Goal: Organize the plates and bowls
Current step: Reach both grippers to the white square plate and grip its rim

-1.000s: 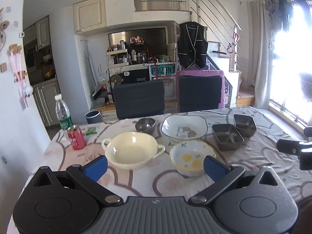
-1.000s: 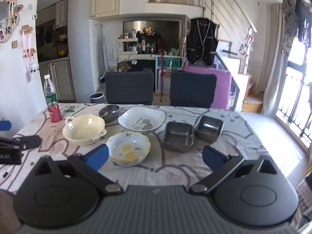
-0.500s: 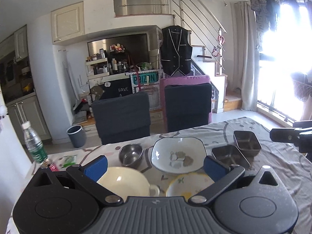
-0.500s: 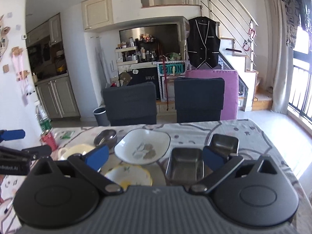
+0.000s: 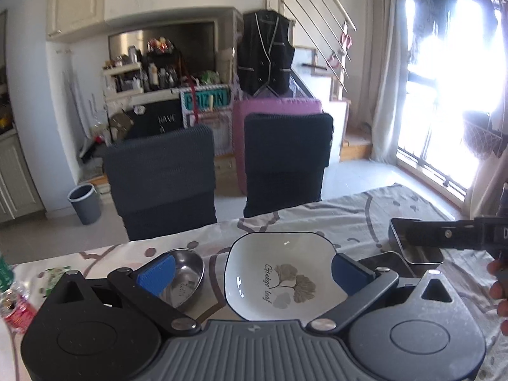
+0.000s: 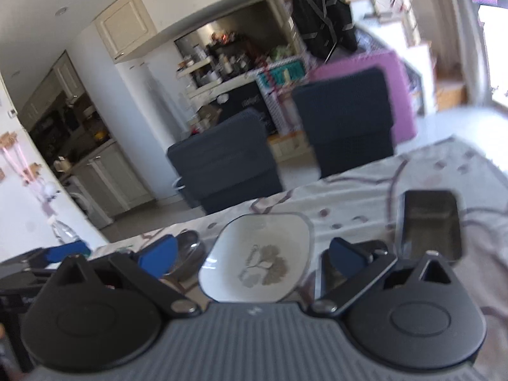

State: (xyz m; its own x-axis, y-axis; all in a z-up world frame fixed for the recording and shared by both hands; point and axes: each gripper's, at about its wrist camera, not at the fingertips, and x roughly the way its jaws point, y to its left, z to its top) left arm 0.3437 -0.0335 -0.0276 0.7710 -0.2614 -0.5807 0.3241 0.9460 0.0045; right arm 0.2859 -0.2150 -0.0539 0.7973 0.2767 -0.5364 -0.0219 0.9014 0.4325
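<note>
A white square bowl with a ginkgo leaf print [image 5: 279, 273] sits on the patterned tablecloth [image 5: 355, 219], between the open fingers of my left gripper [image 5: 252, 271]. A small steel round bowl [image 5: 187, 274] lies just left of it. A dark metal rectangular tray [image 5: 416, 244] lies at the right, partly behind my right gripper's arm. In the right wrist view my right gripper [image 6: 252, 255] is open and empty above the same white bowl [image 6: 260, 257]; the steel bowl [image 6: 187, 250] is left and a metal tray [image 6: 431, 222] right. A second tray, the cream bowl and the yellow bowl are hidden.
Two dark chairs [image 5: 162, 181] [image 5: 285, 158] stand behind the table's far edge. A red can [image 5: 16, 308] and a green bottle [image 5: 4, 273] stand at the far left. A grey bin [image 5: 84, 201] is on the floor.
Both grippers have moved forward and lower over the table toward the white ginkgo bowl. The cream and yellow bowls have dropped out of view below them. The right view has tilted.
</note>
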